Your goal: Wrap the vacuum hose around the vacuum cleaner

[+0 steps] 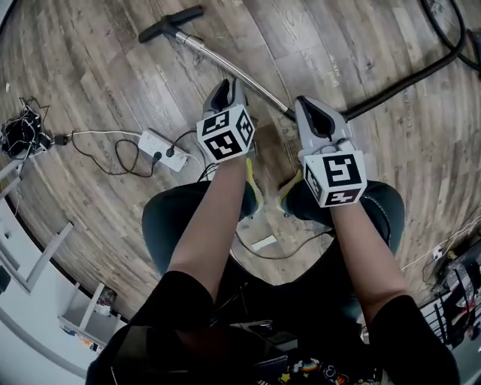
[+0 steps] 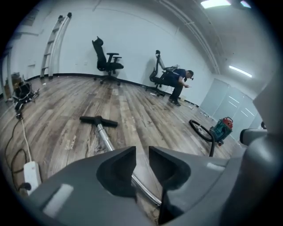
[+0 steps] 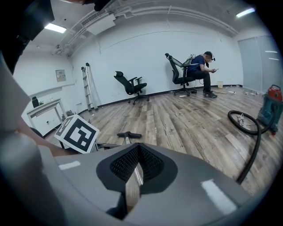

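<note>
The metal wand (image 1: 225, 64) lies on the wood floor with its black floor nozzle (image 1: 169, 22) at the far end. Its near end joins the black hose (image 1: 406, 79), which runs off to the upper right. In the left gripper view the hose (image 2: 201, 130) loops to the green and red vacuum cleaner (image 2: 223, 128), which also shows in the right gripper view (image 3: 272, 106). My left gripper (image 1: 225, 89) hovers above the wand, jaws a little apart and empty (image 2: 142, 161). My right gripper (image 1: 312, 113) hangs over the wand-hose joint, jaw tips touching with nothing between them (image 3: 139, 150).
A white power strip (image 1: 164, 149) with trailing cables lies on the floor at the left. Two office chairs (image 2: 107, 62), a ladder (image 2: 53, 42) and a seated person (image 3: 201, 66) are along the far wall. My legs and shoes are right below the grippers.
</note>
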{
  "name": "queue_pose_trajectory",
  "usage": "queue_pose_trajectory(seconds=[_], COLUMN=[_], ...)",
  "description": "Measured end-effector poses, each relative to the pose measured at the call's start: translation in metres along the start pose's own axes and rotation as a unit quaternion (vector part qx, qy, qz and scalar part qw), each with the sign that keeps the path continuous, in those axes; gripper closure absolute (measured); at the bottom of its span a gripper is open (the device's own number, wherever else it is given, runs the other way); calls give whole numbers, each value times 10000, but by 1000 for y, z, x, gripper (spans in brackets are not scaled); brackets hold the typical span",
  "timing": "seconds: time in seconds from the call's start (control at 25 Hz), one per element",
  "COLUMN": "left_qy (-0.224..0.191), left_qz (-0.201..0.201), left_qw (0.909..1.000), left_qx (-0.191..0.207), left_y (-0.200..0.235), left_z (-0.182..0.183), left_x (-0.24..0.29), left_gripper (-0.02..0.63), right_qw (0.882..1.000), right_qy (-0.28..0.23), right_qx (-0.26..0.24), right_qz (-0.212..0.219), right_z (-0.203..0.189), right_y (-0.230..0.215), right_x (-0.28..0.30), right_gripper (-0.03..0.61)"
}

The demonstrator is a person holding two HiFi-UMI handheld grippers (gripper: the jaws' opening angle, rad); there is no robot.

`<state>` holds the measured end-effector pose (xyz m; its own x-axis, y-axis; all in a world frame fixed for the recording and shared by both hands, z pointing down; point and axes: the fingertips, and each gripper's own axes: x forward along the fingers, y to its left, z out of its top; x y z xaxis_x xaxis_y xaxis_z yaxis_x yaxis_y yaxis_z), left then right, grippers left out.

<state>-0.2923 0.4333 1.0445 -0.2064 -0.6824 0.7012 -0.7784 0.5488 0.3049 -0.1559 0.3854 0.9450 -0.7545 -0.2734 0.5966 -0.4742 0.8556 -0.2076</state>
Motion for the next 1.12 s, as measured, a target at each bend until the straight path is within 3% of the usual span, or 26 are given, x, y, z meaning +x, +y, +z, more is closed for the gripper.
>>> queue_pose_trajectory(seconds=[0.12,0.24,0.52,0.76,1.12], left_qy=[429,719,807,778,961], left_qz=[267,526,663,934,1200], left_qw=[9974,9866,9622,9480,9411], left_qx=[-512,-1365,-2516,-2941,-3011], left_y=[31,61,96,112,118], left_z=[-47,-90,-126,-124,-133], left_x=[49,96,166,197,214], left_gripper=[482,444,421,423,437], right_qw=[9999,9998,9998,9996,9990], right_qy=[89,145,107,66,150], right_qx=[-74,-119,-107,-106,-26], right_qz=[8,-52,-131,-265,-417], right_z=[-32,-55,-82,-86,-100], right_y=[-12,-24,-36,-44,-51], right_x=[38,66,97,108,97], right_gripper=[552,552,552,552,552])
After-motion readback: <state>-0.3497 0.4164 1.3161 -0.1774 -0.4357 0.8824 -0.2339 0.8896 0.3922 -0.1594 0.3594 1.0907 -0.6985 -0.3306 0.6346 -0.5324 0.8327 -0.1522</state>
